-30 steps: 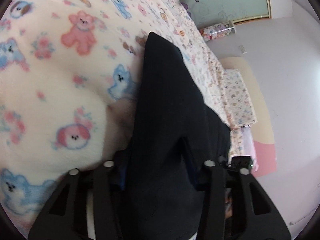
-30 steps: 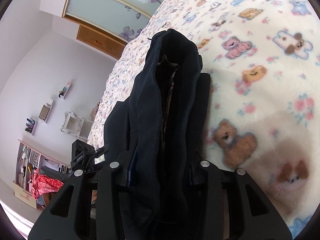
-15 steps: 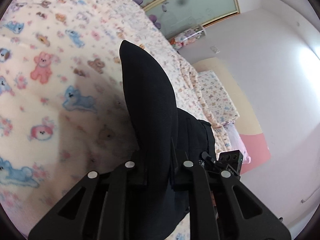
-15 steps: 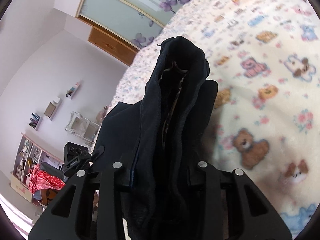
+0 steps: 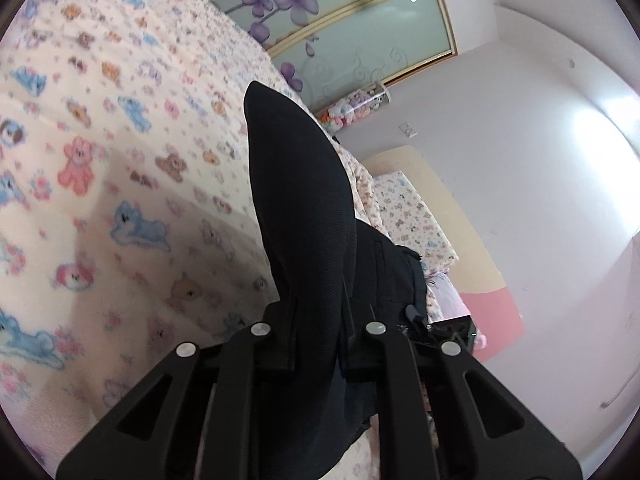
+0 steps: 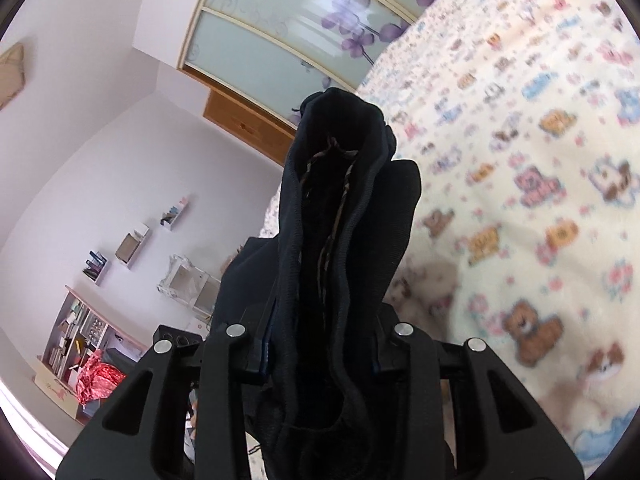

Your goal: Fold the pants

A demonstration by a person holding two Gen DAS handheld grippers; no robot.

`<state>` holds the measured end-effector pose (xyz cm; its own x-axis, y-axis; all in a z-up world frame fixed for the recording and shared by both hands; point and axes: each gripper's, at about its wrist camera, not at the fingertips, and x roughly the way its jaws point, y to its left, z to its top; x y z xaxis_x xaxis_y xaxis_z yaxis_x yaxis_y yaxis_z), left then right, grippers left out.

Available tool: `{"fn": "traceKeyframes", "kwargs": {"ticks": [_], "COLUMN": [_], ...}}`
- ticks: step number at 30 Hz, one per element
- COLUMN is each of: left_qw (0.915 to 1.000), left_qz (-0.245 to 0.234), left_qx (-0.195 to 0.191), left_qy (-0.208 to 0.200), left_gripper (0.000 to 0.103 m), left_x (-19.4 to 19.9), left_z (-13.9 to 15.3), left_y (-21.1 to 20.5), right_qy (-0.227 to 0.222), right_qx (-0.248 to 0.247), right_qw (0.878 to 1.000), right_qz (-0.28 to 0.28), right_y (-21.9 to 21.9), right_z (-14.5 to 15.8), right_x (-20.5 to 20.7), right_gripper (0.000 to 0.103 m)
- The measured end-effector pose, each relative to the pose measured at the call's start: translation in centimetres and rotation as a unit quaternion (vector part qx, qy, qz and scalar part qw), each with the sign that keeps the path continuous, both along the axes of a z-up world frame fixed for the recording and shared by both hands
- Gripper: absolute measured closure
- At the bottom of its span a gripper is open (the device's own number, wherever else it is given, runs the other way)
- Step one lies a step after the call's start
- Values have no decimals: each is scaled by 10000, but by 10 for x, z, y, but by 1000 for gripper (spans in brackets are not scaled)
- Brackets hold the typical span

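Note:
The black pants [image 5: 304, 208] hang lifted above the bed. My left gripper [image 5: 318, 344] is shut on a bunched edge of them; the fabric stands up between the fingers and hides the tips. In the right wrist view the pants [image 6: 340, 216] show their open waistband with a brown drawstring. My right gripper [image 6: 320, 348] is shut on that waistband end. The other gripper's body shows beyond the cloth in each view, in the left wrist view [image 5: 452, 330] and in the right wrist view [image 6: 176, 336].
The bed's cream blanket [image 5: 100, 200] with teddy-bear prints lies under the pants, also in the right wrist view [image 6: 540, 200]. A pillow [image 5: 412, 208] lies at the headboard. A wardrobe with sliding glass doors [image 6: 288, 32] and wall shelves [image 6: 128, 248] stand beyond.
Both grippers have risen with the pants; the bed now lies farther below and more of the room shows. Both grips stay shut.

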<state>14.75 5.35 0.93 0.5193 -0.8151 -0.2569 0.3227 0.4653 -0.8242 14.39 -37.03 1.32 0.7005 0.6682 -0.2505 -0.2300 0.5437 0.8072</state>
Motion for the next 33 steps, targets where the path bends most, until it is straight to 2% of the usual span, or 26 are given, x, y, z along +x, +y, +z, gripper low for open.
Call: {"fn": "traceKeyframes", "kwargs": {"ticks": [3, 7, 10, 13, 16, 20, 24, 27, 29, 31, 33], "left_qw": [9982, 9946, 9889, 9841, 9819, 9845, 9854, 9855, 9784, 9783, 9768], "left_qz": [201, 242, 266, 317, 400, 451, 471, 660, 956, 1031, 1123], "left_qx": [503, 961, 1376, 1635, 1730, 1548, 1519, 1558, 1828, 1783, 1819], "left_qy": [-264, -302, -489, -622, -665, -687, -614, -120, 139, 212, 148], "left_gripper": [90, 90, 90, 90, 90, 90, 90, 90, 89, 83, 78], "left_x": [3, 24, 45, 63, 85, 108, 125, 142, 151, 155, 152], "left_z": [10, 24, 41, 51, 52, 51, 37, 3, -19, -35, -36], "left_y": [-11, -27, -44, -59, -69, -73, -73, -67, -63, -60, -60], "right_qy": [2, 1, -37, -76, -153, -288, -112, 386, 730, 827, 850], "right_qx": [-37, 16, 125, 201, 235, 351, 426, 274, 218, 210, -100], "right_qw": [10000, 10000, 9997, 9993, 9987, 9977, 9976, 9967, 9936, 9922, 9917], "right_qz": [-2, -92, -195, -313, -424, -498, -535, -658, -832, -903, -961], "right_y": [0, -6, -15, -23, -29, -39, -45, -45, -49, -51, -46], "right_z": [6, 6, 4, 2, 2, -1, -17, -43, -61, -67, -61], "right_x": [16, 35, 53, 67, 79, 93, 109, 124, 129, 128, 125], "right_gripper": [68, 68, 68, 68, 68, 68, 68, 68, 68, 68, 64]}}
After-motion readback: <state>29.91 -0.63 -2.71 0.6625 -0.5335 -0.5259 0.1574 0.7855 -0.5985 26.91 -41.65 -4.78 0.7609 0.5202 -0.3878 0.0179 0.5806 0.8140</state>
